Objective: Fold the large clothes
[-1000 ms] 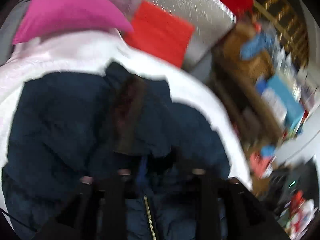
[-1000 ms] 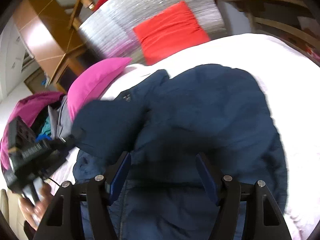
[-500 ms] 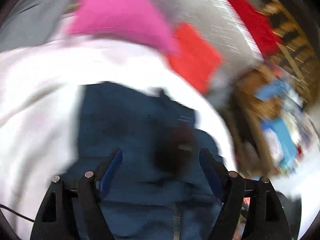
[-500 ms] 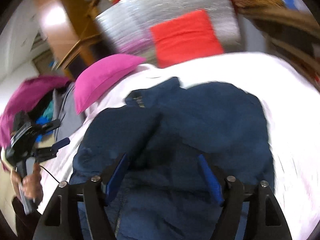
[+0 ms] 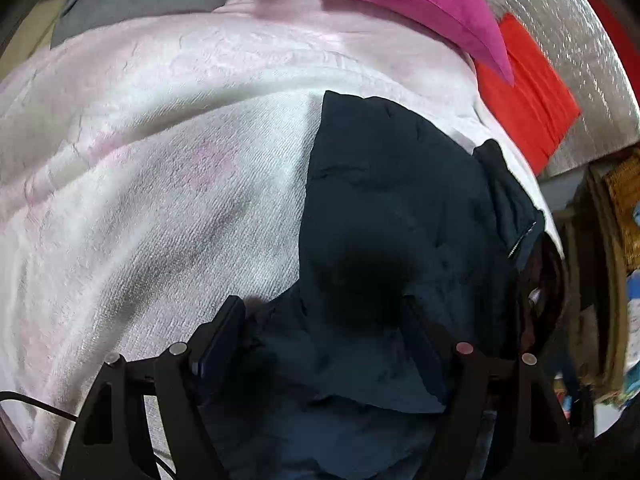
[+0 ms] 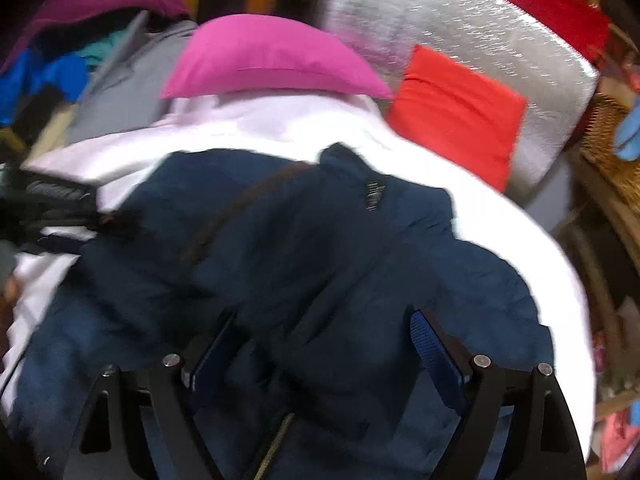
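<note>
Jacket point(image 6: 320, 280), navy and puffy, lies bunched on the white blanket point(image 5: 160, 200), partly folded. Left gripper point(image 5: 320, 320) and right gripper point(image 6: 324, 344) both hover over it, jaws apart, nothing pinched. Risk: slick padded layers springing open or sliding if only the top layer is caught. Beyond, pink pillow point(image 6: 268, 56) crowds the far edge.

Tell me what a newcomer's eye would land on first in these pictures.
The dark navy jacket sprawls across the white blanket, filling the middle of both views, with each open claw, left and right, poised just over it. Behind it, at the head of the bed, a bright pink pillow lies beside a vivid red cushion, which leans on a shiny silver board.
</note>
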Demonstrator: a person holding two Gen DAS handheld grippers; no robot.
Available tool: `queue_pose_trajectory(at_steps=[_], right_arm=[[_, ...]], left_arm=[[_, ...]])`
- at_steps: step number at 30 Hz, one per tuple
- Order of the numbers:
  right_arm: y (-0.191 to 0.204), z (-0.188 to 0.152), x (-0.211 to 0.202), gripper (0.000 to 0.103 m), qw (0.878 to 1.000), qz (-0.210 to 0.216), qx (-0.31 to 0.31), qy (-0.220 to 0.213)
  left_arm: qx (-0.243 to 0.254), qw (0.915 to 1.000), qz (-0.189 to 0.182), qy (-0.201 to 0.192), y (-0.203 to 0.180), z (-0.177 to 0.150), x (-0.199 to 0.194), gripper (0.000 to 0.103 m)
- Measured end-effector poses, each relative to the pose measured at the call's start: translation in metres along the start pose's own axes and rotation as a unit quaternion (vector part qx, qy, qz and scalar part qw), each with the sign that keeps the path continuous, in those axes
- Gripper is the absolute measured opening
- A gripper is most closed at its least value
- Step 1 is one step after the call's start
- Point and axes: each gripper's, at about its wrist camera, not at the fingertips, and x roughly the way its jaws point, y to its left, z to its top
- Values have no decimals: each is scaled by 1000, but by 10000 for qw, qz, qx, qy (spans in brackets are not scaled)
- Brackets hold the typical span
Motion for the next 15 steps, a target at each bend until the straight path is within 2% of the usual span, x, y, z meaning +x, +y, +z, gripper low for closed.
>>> queue_pose_trajectory(at_steps=[1, 3, 4, 7, 9, 12, 14, 15], right_arm=[[-9, 1, 1, 86, 9996, -66, 274, -48], [-29, 0, -3, 75, 9960, 105, 872, -178], [-48, -2, -7, 68, 9895, 331, 1381, -274], [-91, -14, -16, 57, 9659, 716, 2439, -485], [-122, -32, -22, 56, 9400, 1074, 3180, -616], [-168, -75, -19, 56, 8797, 1861, 4312, -745], [-187, -101, -17, 62, 8526, 2046, 4749, -757], [-196, -114, -14, 69, 8386, 2114, 4965, -740]], left_arm=[[23, 10000, 20, -2, -4, -1, 2, 78], [30, 10000, 16, -6, -5, -1, 3, 78], [35, 10000, 20, -6, -7, -1, 5, 78], [66, 10000, 63, -25, -5, -4, 4, 78], [113, 9998, 120, -54, -6, -4, 7, 78], [214, 9995, 224, -112, -12, -6, 8, 78], [263, 9991, 287, -159, -15, -4, 10, 78], [293, 9989, 314, -181, -16, -4, 11, 78]])
